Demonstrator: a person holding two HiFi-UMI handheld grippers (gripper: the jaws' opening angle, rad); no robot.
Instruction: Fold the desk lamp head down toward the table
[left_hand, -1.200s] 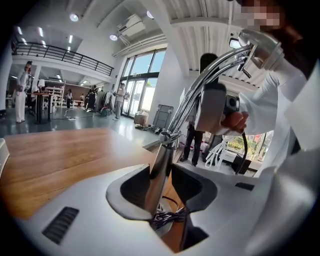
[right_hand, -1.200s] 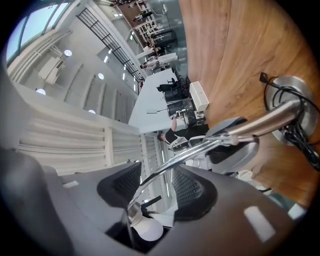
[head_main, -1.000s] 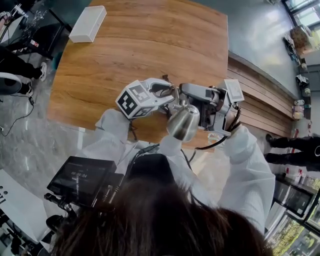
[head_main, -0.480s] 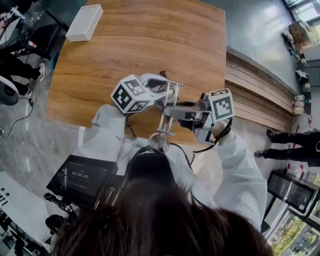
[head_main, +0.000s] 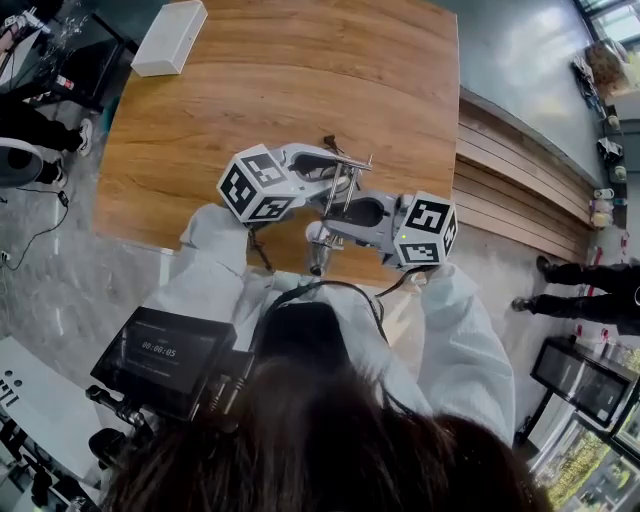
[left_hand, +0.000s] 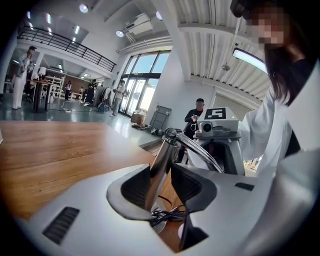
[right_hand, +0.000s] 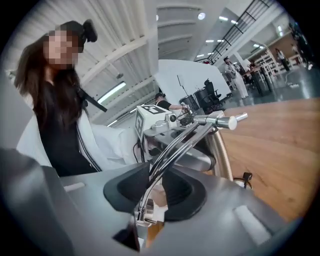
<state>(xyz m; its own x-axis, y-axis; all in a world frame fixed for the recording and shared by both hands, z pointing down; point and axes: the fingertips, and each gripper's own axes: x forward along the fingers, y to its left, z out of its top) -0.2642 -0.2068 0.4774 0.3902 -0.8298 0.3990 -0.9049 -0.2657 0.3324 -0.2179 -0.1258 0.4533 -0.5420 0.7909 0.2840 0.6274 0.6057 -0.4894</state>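
Note:
A chrome desk lamp stands near the front edge of the wooden table (head_main: 280, 90). My left gripper (head_main: 338, 172) is shut on its upright post (left_hand: 159, 167), above the round base (left_hand: 159, 227) and a coiled black cord (left_hand: 167, 215). My right gripper (head_main: 335, 222) is shut on the lamp's twin-rod upper arm (right_hand: 175, 147), just below the hinge (right_hand: 220, 121). The arm slants down from the hinge toward me. The small chrome lamp head (head_main: 318, 242) hangs low by the table's front edge. In the right gripper view the head is hidden under the jaws.
A white box (head_main: 170, 38) lies at the table's far left corner. A dark screen unit (head_main: 165, 355) hangs in front of my body. A slatted wooden bench (head_main: 520, 190) runs along the table's right side. People stand farther off in the hall.
The right gripper has closed on the lamp arm, rolled over and sunk. The lamp head swung from high near my face down to the table's front edge. The left gripper stayed put.

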